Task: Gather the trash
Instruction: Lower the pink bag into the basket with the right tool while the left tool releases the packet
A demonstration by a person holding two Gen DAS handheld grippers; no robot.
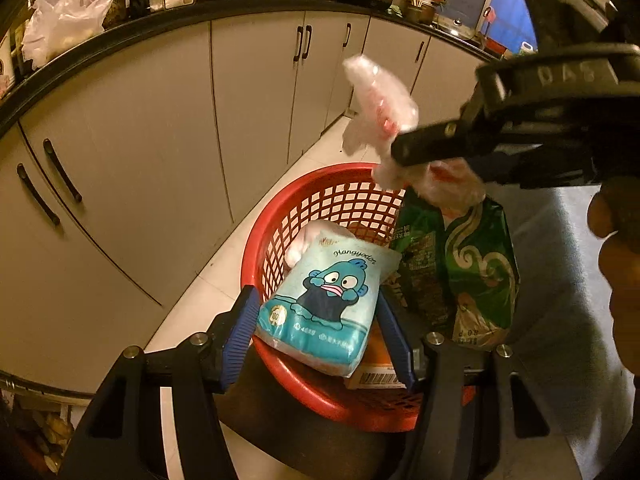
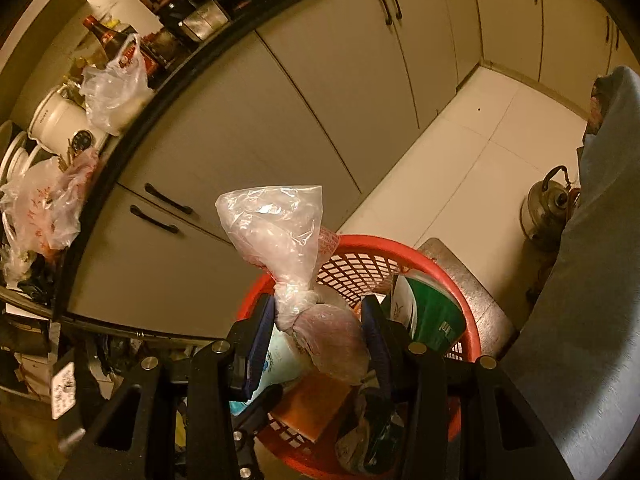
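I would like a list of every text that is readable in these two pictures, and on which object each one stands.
"Hangyodon": on the blue tissue pack held in the left tool.
"DAS": embossed, mirrored, on the right tool's black body.
Green bag: print too small to read.
Barcode label on the orange box: unreadable.
White tag and bottle labels in the right wrist view: blurred.
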